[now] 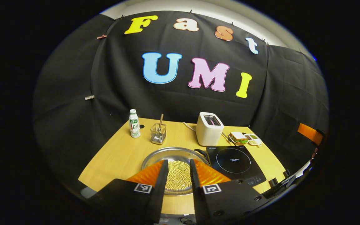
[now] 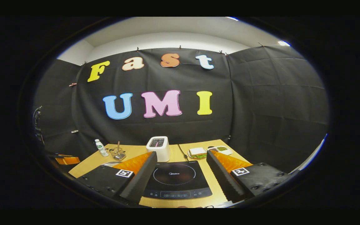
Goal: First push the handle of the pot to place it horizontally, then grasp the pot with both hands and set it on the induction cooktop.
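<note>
A wide metal pot [image 1: 158, 157] full of small yellow beans sits on the wooden table [image 1: 117, 159], just left of the black induction cooktop [image 1: 234, 164]. Its dark handle [image 1: 202, 152] shows at the rim on the cooktop side. My left gripper [image 1: 178, 162] hovers over the near part of the pot, open by a narrow gap with nothing between its fingers. In the right gripper view the cooktop [image 2: 177, 176] lies straight ahead. My right gripper [image 2: 181, 153] is wide open above it and holds nothing. A sliver of the pot's rim [image 2: 107, 163] peeks out past its left finger.
A white toaster [image 1: 209, 128] stands behind the cooktop, its cord trailing left. A small bottle [image 1: 133, 123] and a glass jar with a spoon [image 1: 158, 132] are at the back left. A sandwich [image 1: 238, 137] and a small dish [image 1: 253, 139] are at the back right.
</note>
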A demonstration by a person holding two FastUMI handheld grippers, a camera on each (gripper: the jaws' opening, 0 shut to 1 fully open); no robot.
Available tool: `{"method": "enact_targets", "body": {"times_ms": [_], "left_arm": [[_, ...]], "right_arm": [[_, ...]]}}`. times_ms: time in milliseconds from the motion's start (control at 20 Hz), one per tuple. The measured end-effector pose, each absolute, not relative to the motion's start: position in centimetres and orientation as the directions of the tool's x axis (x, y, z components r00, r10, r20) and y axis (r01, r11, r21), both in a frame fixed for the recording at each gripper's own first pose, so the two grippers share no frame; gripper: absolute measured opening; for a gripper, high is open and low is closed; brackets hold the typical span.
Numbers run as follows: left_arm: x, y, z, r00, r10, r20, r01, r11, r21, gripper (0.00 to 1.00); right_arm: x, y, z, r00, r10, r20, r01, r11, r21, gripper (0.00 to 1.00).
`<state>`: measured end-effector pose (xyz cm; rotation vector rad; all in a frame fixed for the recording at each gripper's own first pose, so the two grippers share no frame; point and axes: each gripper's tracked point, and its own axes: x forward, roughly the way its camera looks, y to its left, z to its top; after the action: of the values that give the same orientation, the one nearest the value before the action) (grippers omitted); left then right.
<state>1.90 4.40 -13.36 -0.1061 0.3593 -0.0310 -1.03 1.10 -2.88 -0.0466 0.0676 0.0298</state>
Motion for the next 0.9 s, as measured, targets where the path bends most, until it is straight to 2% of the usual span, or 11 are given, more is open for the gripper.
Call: {"method": "enact_targets", "body": {"times_ms": [50, 100, 350, 500, 650, 900], "left_arm": [[1.8, 4.7, -14.0, 0.928, -0.052, -0.369, 0.008, 0.993, -0.119, 0.29], [1.6, 5.0, -14.9, 0.920, -0.060, -0.388, 0.010, 0.992, -0.128, 0.31], [1.1, 6.0, -17.8, 0.886, -0.090, -0.454, 0.036, 0.991, -0.126, 0.06], [0.5, 5.2, -19.7, 0.857, -0.171, -0.487, 0.104, 0.981, -0.162, 0.05], [0.1, 5.7, -22.0, 0.824, -0.205, -0.528, 0.176, 0.979, -0.106, 0.05], [-0.1, 6.3, -25.9, 0.753, -0.254, -0.608, 0.225, 0.966, -0.125, 0.05]], "right_arm": [[-1.0, 1.1, -3.1, 0.997, 0.028, -0.072, -0.032, 0.998, -0.051, 0.99], [-1.0, 1.1, -3.3, 0.997, 0.029, -0.077, -0.034, 0.998, -0.056, 0.98], [-0.8, 2.0, -4.1, 0.994, 0.050, -0.099, -0.059, 0.994, -0.089, 0.99], [-0.6, 3.2, -4.7, 0.990, 0.080, -0.119, -0.092, 0.991, -0.098, 0.98], [-0.4, 4.5, -5.5, 0.983, 0.105, -0.148, -0.119, 0.989, -0.088, 0.98], [0.5, 6.4, -6.3, 0.970, 0.146, -0.193, -0.163, 0.984, -0.073, 0.98]]}}
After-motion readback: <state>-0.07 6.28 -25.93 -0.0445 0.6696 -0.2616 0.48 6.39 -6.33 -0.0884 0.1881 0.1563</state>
